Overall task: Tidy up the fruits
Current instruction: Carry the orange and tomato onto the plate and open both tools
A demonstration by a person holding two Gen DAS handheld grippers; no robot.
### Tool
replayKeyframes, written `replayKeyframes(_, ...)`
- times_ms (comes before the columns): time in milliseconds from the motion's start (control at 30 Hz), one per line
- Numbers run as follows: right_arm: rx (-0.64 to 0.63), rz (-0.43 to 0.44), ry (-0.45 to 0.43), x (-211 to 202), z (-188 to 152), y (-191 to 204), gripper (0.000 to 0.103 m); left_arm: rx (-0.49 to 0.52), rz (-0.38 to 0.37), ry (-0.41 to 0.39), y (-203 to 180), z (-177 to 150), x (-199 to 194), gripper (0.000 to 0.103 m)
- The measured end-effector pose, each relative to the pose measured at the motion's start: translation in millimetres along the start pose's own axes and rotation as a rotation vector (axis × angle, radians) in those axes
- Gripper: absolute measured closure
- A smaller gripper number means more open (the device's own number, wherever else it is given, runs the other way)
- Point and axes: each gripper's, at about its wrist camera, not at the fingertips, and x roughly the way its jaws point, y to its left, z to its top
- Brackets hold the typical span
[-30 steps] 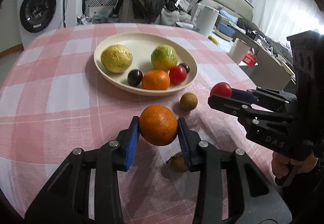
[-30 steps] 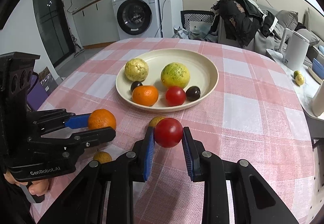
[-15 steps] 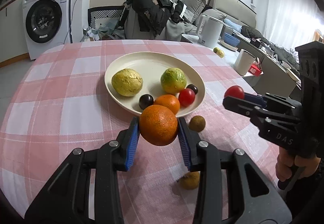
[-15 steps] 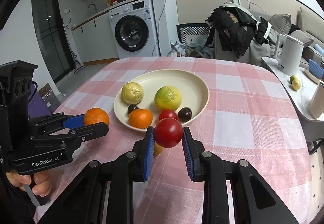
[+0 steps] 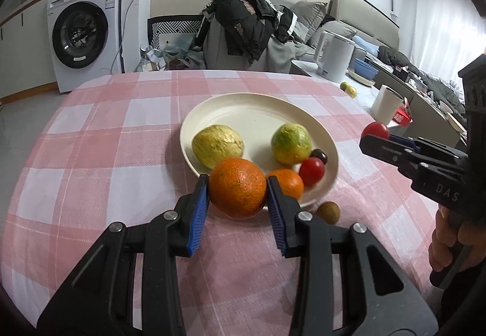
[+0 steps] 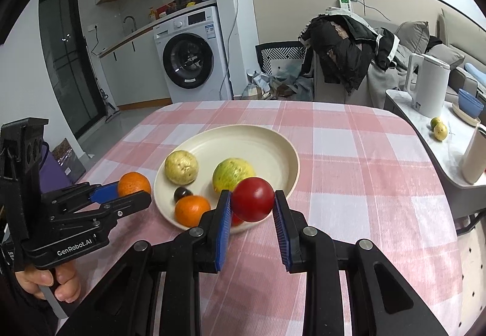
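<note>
My left gripper (image 5: 237, 195) is shut on a large orange (image 5: 237, 188) and holds it above the near rim of the cream plate (image 5: 255, 111). My right gripper (image 6: 252, 208) is shut on a red tomato (image 6: 252, 199), also held above the plate's (image 6: 243, 138) near rim. The plate holds a yellow fruit (image 5: 217, 145), a yellow-green fruit (image 5: 291, 143), a small orange (image 5: 287, 182), a red tomato (image 5: 311, 171) and a dark plum (image 5: 319, 155). A small brown fruit (image 5: 328, 211) lies on the cloth by the plate. The left gripper shows in the right wrist view (image 6: 133, 195), the right gripper in the left wrist view (image 5: 376, 138).
The round table has a pink checked cloth (image 5: 91, 154). A side counter (image 6: 440, 147) at the right carries a white kettle (image 6: 428, 84), two small fruits (image 6: 439, 128) and a cup (image 5: 385, 106). A washing machine (image 6: 191, 59) and a chair with clothes (image 6: 343, 53) stand behind.
Both grippers have risen and moved forward toward the plate, each still holding its fruit. The second small brown fruit on the cloth has dropped out of view.
</note>
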Motion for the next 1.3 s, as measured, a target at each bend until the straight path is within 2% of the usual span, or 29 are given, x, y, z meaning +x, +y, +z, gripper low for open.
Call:
replayKeyframes(733, 0.011, -0.026, 0.061, 55, 22, -17, 0.075, 0.033, 0.035, 0.043, 14, 15, 50, 0.069)
replayKeyframes(1300, 0.049, -0.012, 0.098, 79, 21, -28, 0.075, 0.066, 0.043, 0.051, 12, 25, 65, 0.069)
